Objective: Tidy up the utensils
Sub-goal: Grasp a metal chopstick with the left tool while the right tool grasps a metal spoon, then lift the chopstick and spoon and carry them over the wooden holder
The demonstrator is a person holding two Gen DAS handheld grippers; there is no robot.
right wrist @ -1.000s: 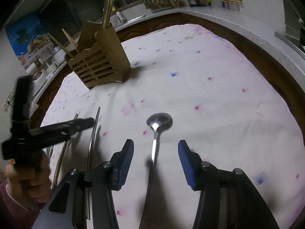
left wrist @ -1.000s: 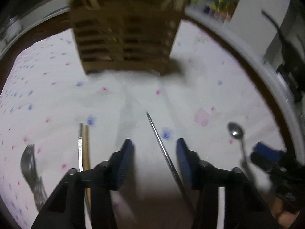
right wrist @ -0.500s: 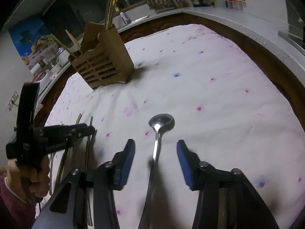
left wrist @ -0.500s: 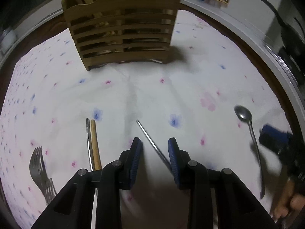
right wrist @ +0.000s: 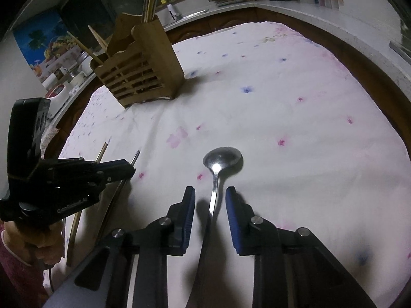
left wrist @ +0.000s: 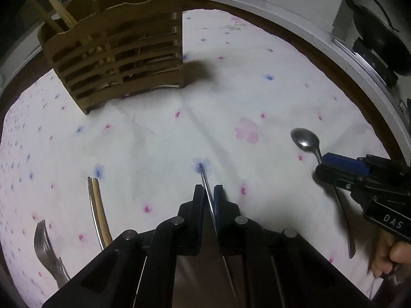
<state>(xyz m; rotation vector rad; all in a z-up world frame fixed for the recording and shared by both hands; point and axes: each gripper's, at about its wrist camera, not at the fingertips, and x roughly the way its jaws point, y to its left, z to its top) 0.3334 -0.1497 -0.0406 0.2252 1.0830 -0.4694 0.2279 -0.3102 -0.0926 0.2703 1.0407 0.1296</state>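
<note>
A thin metal chopstick (left wrist: 203,177) lies on the flowered cloth, and my left gripper (left wrist: 208,188) is shut on it just behind its tip. The right wrist view shows the same left gripper (right wrist: 128,170) at the left, clamped on the rod. A steel spoon (right wrist: 223,157) lies bowl-forward on the cloth. My right gripper (right wrist: 210,192) straddles its handle with the jaws closing, and a gap still shows on both sides. The left wrist view has the spoon (left wrist: 305,140) and right gripper (left wrist: 323,165) at its right. The slatted wooden utensil holder (left wrist: 120,54) stands at the back left.
A metal and a wooden chopstick (left wrist: 97,205) lie side by side left of my left gripper, with forks (left wrist: 46,246) further left. The holder (right wrist: 138,71) has sticks in it. A dark pan (left wrist: 380,33) sits on the counter beyond the table's brown rim (right wrist: 380,82).
My left jaws have closed onto the metal chopstick after sliding a little along it. My right jaws have narrowed around the spoon handle, and the spoon has stayed in place.
</note>
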